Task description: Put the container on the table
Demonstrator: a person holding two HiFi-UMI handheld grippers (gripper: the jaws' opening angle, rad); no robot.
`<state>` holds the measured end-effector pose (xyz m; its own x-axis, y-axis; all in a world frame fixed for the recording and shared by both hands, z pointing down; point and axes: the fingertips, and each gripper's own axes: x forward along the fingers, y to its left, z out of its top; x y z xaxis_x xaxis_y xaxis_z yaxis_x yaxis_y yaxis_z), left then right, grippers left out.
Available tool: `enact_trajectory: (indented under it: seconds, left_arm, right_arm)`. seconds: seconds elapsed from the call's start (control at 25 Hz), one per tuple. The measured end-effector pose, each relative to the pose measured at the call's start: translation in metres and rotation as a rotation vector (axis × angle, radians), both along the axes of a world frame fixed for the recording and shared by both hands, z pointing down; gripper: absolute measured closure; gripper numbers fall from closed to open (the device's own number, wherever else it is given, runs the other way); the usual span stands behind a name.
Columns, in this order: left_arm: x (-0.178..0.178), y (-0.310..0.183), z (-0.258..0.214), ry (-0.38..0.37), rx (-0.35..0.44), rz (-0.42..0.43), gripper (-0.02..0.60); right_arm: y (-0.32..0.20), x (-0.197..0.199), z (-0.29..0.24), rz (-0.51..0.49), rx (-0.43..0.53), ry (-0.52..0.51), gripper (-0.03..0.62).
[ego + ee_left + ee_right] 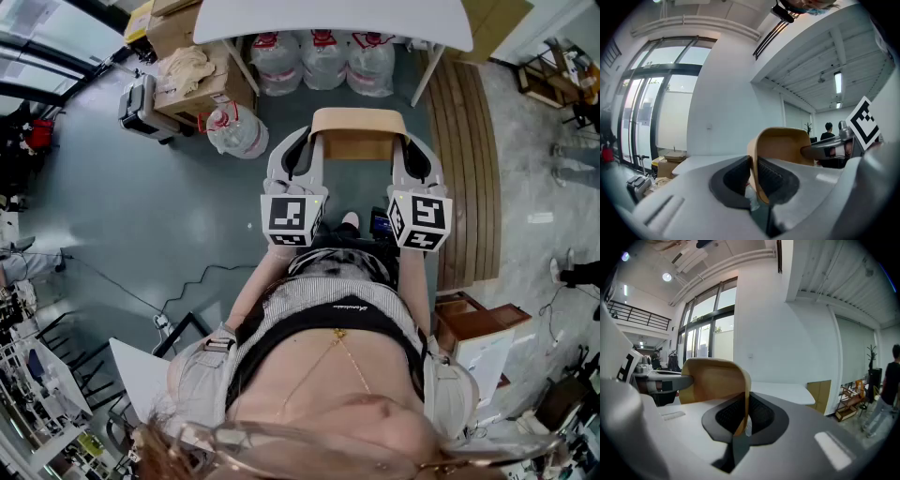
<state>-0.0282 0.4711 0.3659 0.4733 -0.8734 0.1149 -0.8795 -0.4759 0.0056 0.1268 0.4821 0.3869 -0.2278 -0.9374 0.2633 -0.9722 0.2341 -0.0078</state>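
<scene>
Torso (pixel 319 319): leaning over both grippers.
Left gripper (pixel 753 173): pinching the tan container's (pixel 358 131) left wall.
Right gripper (pixel 743 417): clamping its right wall.
Container: hanging between the grippers above the floor (pixel 141 225), short of the white counter (pixel 337 19).
Water jugs (pixel 323 61): standing in a row under the counter.

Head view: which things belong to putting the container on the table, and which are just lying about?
In the job: container, gripped by its side walls in the left hand-held gripper and right hand-held gripper; white table.

Lying about: water jugs, cardboard boxes, wooden slats.
</scene>
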Motion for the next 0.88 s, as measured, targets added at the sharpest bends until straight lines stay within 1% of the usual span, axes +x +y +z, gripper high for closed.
enact_trajectory:
  seconds: [0.4,0.88]
  left_arm:
    - [0.01,-0.001,-0.001,-0.001,-0.001,-0.003,0.552]
    - [0.025,0.003,0.003,-0.001,-0.005,-0.049,0.552]
  right_arm:
    - [0.0,0.01,0.0,0.001,0.009,-0.032,0.554]
    - [-0.003,0.026,0.005,-0.053,0.008,-0.041,0.551]
